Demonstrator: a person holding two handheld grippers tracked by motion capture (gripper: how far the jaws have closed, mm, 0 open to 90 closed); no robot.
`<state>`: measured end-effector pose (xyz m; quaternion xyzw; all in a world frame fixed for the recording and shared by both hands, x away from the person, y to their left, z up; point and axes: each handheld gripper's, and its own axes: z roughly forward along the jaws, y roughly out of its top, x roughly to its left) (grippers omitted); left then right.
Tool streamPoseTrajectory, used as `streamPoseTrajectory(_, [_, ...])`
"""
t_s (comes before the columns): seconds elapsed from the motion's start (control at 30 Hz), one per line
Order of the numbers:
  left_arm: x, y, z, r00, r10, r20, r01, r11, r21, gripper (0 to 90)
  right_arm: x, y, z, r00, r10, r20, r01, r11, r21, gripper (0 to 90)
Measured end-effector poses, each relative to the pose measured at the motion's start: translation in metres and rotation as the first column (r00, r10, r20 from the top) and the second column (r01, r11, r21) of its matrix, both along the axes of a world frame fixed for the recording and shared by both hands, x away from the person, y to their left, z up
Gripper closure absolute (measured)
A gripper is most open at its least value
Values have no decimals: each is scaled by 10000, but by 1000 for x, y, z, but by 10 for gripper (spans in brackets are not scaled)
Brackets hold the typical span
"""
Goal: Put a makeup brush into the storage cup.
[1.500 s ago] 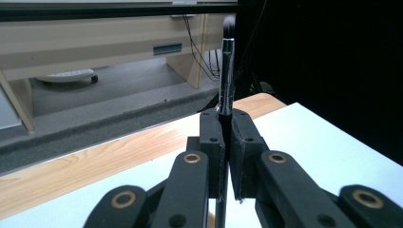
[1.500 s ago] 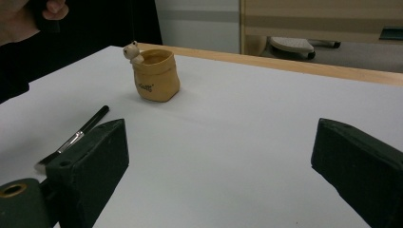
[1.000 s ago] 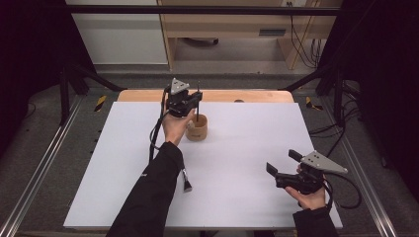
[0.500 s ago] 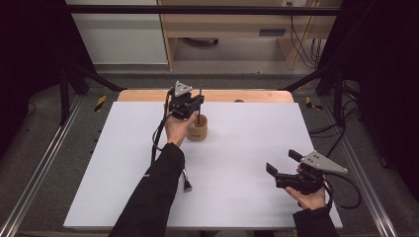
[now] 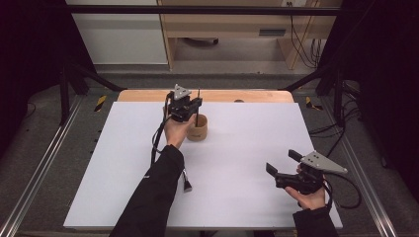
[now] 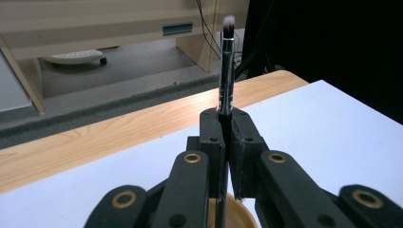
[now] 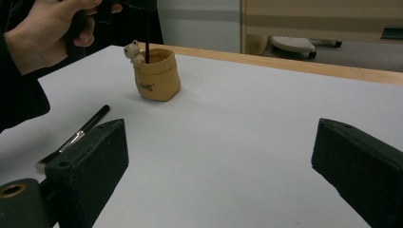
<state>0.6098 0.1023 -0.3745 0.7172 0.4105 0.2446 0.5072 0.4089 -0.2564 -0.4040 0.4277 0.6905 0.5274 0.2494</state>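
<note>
Over the pot: the brush hangs upright in the left claw, its lower end already inside the rim.

Between its pads the left claw is clamped tight on 1 slim black brush, bristles up, and since a second ago the hand has eased slightly toward the far edge of the tabletop without any change in that grip. Below it the small tan pot with a bear figure on its rim takes the handle's end, so I judge the drop is nearly done and only a release remains. A 2nd brush lies flat nearer the person. The right claw hangs wide open and empty, well apart, unmoved.
</note>
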Motion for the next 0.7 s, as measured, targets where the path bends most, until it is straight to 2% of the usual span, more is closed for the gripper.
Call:
streamPoseTrajectory(0.57, [-6,0,-12,9998,-123,-133,127,9996,256,850,-1,3,0,10000,1,-42,-1,10000,-21,55])
streamPoseTrajectory(0.7, [-7,0,-15,9998,-149,-161,156,9989,434,849,-1,3,0,10000,62,-5,-62,10000,-58,55])
